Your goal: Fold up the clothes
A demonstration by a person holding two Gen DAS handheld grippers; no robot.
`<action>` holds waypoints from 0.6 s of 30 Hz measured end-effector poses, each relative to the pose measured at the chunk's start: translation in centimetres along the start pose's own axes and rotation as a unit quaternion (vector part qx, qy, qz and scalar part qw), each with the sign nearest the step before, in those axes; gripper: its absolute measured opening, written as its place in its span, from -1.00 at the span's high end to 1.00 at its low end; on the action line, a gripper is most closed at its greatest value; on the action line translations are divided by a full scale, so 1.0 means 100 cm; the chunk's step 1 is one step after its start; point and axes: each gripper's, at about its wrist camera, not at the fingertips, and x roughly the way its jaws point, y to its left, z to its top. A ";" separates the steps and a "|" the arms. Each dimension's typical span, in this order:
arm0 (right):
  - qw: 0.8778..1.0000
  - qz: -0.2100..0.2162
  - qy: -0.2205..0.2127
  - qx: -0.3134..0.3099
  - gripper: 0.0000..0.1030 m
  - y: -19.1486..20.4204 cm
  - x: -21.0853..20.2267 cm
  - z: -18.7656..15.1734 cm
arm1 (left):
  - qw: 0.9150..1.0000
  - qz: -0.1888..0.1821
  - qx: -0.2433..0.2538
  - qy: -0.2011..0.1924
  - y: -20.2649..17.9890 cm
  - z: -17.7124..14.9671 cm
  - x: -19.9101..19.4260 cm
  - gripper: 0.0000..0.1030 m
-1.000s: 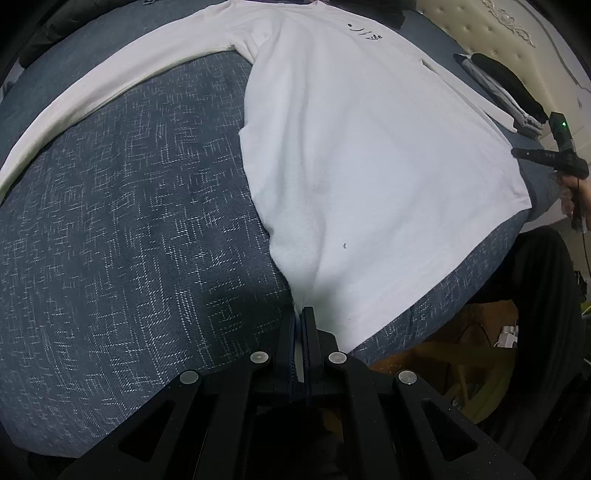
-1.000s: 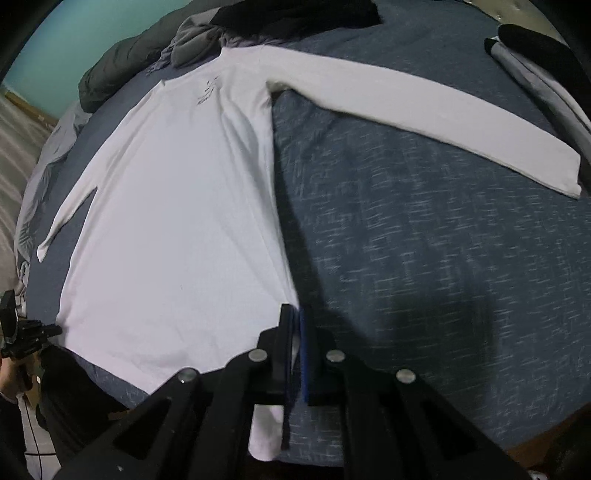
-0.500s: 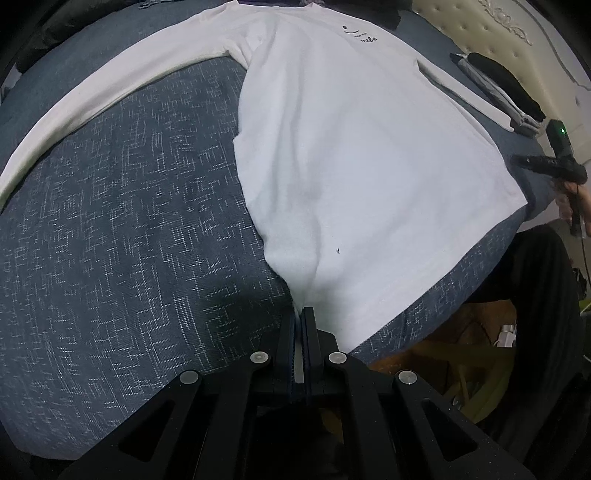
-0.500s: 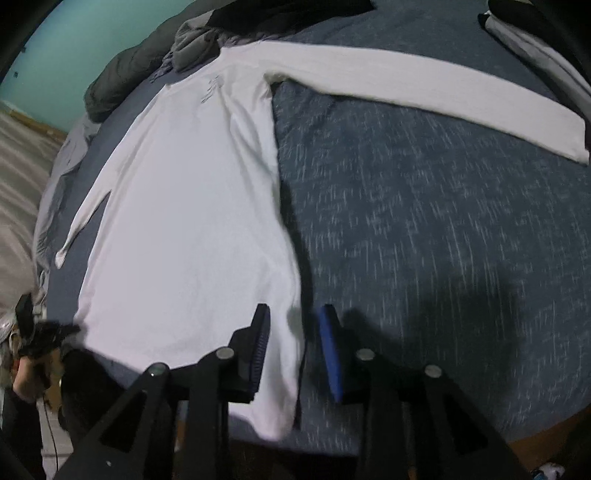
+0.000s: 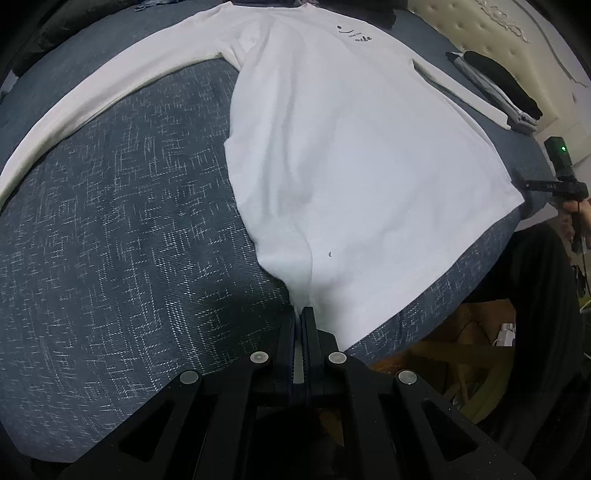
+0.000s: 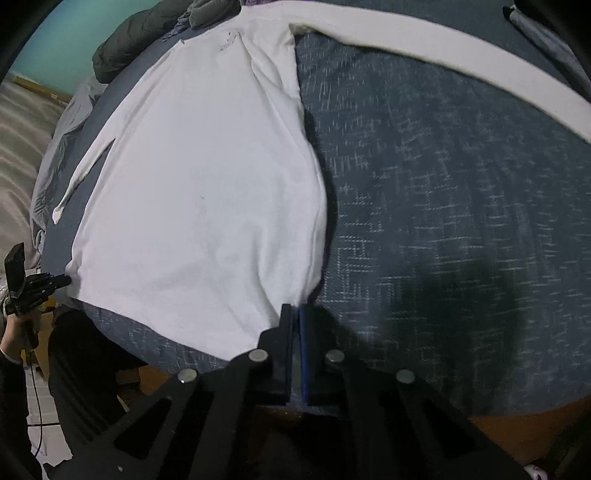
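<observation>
A white long-sleeved shirt [image 5: 354,147] lay spread flat, front up, on the dark blue speckled bedspread [image 5: 110,258], its sleeves stretched out to either side. The left gripper [image 5: 300,314] had its jaws pressed together, pinching one hem corner at 6 o'clock in its view; the right gripper [image 6: 295,312] likewise pinched the opposite hem corner at 6 o'clock in its own. A small printed logo [image 5: 351,34] sat at 12 o'clock, and folded dark clothes [image 5: 495,85] at 2 o'clock.
</observation>
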 end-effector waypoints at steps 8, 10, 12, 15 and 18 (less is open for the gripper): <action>0.999 -0.050 0.001 -0.015 0.98 -0.010 -0.025 -0.016 | 1.000 0.000 -0.003 0.003 0.003 -0.008 -0.001 0.94; 1.000 -0.020 0.008 0.012 0.98 -0.019 -0.019 -0.020 | 1.000 -0.001 -0.003 0.002 0.003 -0.010 -0.002 0.94; 1.000 -0.004 0.002 0.028 0.95 -0.023 -0.017 -0.022 | 1.000 -0.001 -0.002 0.002 0.002 -0.012 -0.004 0.94; 0.999 0.006 -0.008 0.031 0.66 -0.022 -0.018 -0.023 | 1.000 -0.002 -0.005 0.002 0.004 -0.013 -0.005 0.94; 0.999 0.022 -0.017 0.040 0.23 -0.022 -0.022 -0.023 | 1.000 -0.006 -0.008 -0.001 0.006 -0.015 -0.007 0.94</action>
